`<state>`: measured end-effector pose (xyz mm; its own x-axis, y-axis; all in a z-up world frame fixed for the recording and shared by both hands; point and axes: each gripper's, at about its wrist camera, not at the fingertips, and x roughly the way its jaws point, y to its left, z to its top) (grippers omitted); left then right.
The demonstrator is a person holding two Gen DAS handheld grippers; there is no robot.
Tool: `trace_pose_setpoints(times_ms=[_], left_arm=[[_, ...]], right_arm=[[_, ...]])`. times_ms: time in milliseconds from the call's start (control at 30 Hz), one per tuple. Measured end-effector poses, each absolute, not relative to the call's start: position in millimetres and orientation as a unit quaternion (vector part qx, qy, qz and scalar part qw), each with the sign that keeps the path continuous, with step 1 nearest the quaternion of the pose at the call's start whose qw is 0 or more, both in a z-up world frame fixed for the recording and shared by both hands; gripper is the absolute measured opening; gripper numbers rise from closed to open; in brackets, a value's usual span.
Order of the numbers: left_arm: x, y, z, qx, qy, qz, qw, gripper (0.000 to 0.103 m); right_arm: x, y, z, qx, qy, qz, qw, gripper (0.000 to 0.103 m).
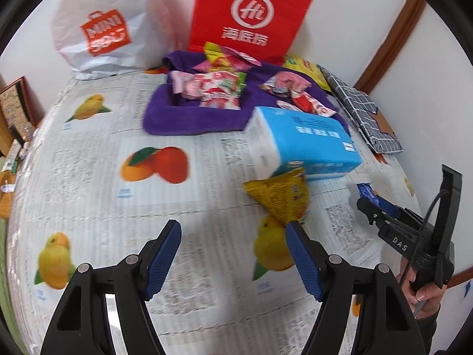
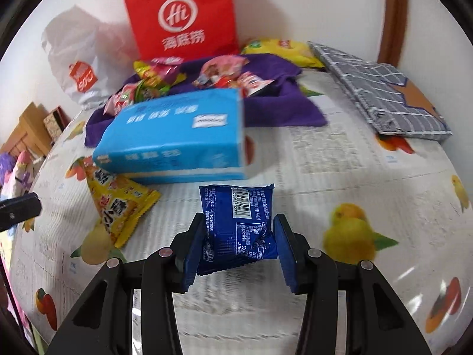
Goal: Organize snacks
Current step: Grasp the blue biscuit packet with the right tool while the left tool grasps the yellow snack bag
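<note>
My right gripper (image 2: 239,224) is shut on a dark blue snack packet (image 2: 236,224) and holds it just above the table; the packet also shows in the left wrist view (image 1: 366,193). My left gripper (image 1: 233,227) is open and empty, with a yellow triangular snack packet (image 1: 280,198) lying just beyond its right fingertip. That packet also lies left of the right gripper (image 2: 118,207). Several pink, red and green snack packets (image 1: 218,85) lie on a purple cloth (image 1: 183,118) at the back.
A blue tissue pack (image 1: 304,145) lies between the cloth and the grippers. A red paper bag (image 1: 251,14) and a white plastic bag (image 1: 103,29) stand against the wall. A yellow chip bag (image 2: 280,48) and a grey checked bag (image 2: 381,94) lie at the right.
</note>
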<state>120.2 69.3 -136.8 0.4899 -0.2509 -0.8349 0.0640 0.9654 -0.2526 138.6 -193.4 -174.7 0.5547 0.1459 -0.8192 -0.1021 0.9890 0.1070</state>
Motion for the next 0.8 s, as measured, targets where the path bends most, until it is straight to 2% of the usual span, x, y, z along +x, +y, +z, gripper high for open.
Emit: trace_pose_setpoints(times_ms=[367,800], left_arm=[[145,15,-150,-0.066,0.514,-0.120,0.847,0.071],[173,-10,-181,-0.049,0.535,-0.089,0.839,0.071]], right_arm=[[123,-244,-159,0.063,0.446,0.040,0.892,0.046],[123,-252,-161,0.046,0.445,0.046,0.893,0.046]])
